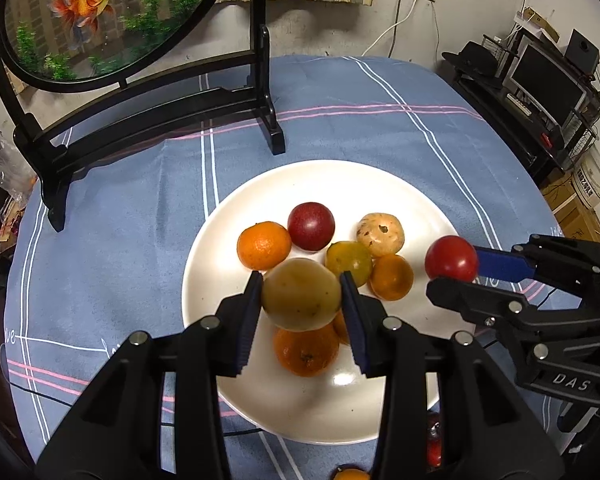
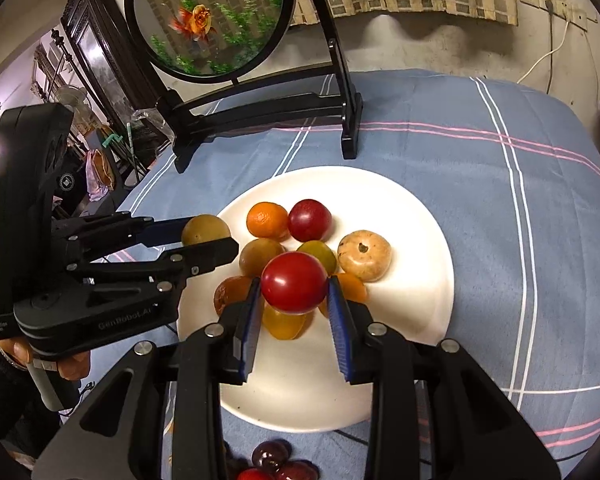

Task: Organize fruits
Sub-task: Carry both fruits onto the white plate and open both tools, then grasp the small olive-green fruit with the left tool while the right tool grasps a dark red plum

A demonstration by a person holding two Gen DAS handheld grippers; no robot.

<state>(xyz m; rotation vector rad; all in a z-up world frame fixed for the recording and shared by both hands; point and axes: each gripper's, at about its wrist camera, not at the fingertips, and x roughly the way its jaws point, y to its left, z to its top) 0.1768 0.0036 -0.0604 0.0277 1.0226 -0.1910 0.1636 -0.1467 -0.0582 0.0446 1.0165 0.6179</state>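
Observation:
My left gripper is shut on a yellow-green fruit and holds it above the white plate. My right gripper is shut on a red fruit, also over the plate. On the plate lie several fruits: an orange tangerine, a dark red plum, a pale spotted fruit and others. In the right wrist view the left gripper comes in from the left with its fruit. The left wrist view shows the right gripper at the right.
A round goldfish screen on a black stand rises behind the plate on the blue checked cloth. Dark red fruits lie on the cloth near the plate's front rim. A hand grips the left tool. Shelves stand to the right.

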